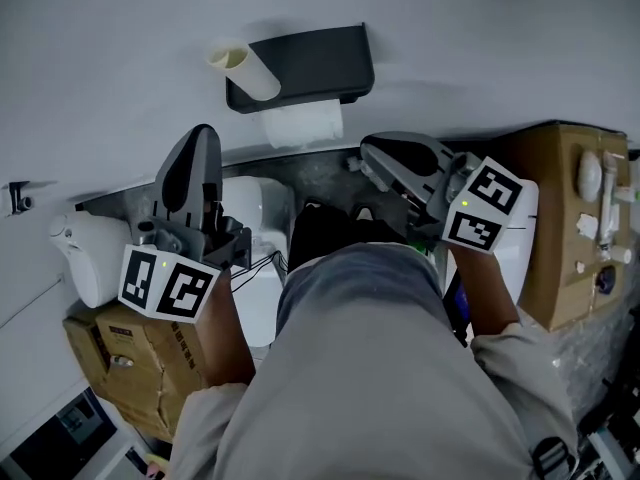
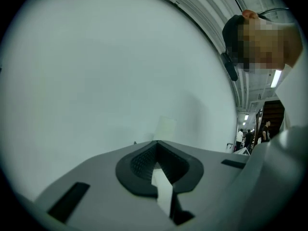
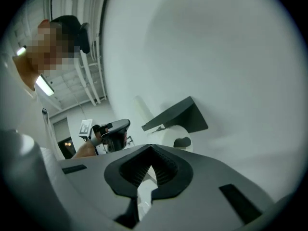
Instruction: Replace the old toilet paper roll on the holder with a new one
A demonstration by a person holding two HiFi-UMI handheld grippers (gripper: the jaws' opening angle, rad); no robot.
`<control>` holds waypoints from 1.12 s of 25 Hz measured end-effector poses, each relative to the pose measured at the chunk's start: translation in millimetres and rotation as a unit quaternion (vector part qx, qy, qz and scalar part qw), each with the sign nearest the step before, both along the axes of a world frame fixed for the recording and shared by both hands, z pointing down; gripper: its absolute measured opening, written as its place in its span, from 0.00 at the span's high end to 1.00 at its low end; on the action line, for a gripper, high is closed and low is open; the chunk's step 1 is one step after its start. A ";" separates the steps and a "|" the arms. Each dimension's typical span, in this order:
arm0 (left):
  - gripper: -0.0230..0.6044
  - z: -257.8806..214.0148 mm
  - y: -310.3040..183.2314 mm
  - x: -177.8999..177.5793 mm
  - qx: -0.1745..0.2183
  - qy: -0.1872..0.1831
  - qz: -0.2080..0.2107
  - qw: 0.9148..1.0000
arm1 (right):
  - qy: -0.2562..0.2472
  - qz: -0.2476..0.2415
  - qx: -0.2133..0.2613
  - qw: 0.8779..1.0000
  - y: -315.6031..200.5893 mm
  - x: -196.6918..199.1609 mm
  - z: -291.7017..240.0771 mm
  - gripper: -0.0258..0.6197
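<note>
Both clenched and empty: left hand-held gripper [image 1: 200, 136] and right hand-held gripper [image 1: 370, 150] have jaws together with nothing between the pads, as each gripper view confirms.

The holder [image 1: 310, 60] is on the wall [image 1: 450, 28], ahead of me and between the two grippers. A white roll [image 1: 300, 126] hangs under its dark cover. A bare cardboard tube [image 1: 243, 68] pokes out tilted at the holder's left end.

- **Key geometry:** the roll's long axis runs along the wall, left to right in the head view.
- **Right side:** the right gripper's tip is near the roll's right end, closer than the left one. Its view looks at the roll's end face, with the core hole [image 3: 182, 142] visible under the cover [image 3: 178, 114].
- **Left side:** the left gripper sits below and left of the tube, the nearer one to it. Its own view shows only plain wall, no roll.

The roll looks fairly full, soft and white, with a sheet hanging down. The tube is beige and bare, and I read it as the spent core. I can't tell whether it's on the spindle or just resting against the cover.

My guess is the swap is mostly done and the tube is what's left. It would be a left-side grab, jaws opened first and closing across the tube's width.
</note>
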State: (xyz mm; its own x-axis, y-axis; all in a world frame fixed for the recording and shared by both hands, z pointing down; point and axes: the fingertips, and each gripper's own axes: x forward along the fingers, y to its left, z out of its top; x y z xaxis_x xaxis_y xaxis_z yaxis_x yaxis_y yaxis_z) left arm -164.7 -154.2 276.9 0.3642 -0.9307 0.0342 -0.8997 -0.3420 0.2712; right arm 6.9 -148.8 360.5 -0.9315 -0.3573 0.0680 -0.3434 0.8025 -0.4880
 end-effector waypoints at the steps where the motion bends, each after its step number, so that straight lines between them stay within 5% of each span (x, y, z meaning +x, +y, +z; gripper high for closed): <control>1: 0.96 4.1 3.2 2.0 -0.002 0.006 0.001 1.000 | 0.011 0.002 0.014 1.000 -0.2 1.8 -2.8 0.93; 6: 0.96 22.4 15.9 12.0 -0.022 0.052 0.006 0.998 | 0.061 0.007 0.066 0.996 5.9 13.1 -15.2 0.93; 11: 0.96 37.3 23.0 21.4 -0.039 0.095 0.014 0.995 | 0.070 0.027 0.069 0.995 6.4 22.8 -20.7 0.94; 28: 0.96 37.2 27.8 36.0 -0.028 0.104 0.012 0.994 | 0.071 0.089 0.124 0.986 11.5 35.8 -56.6 0.94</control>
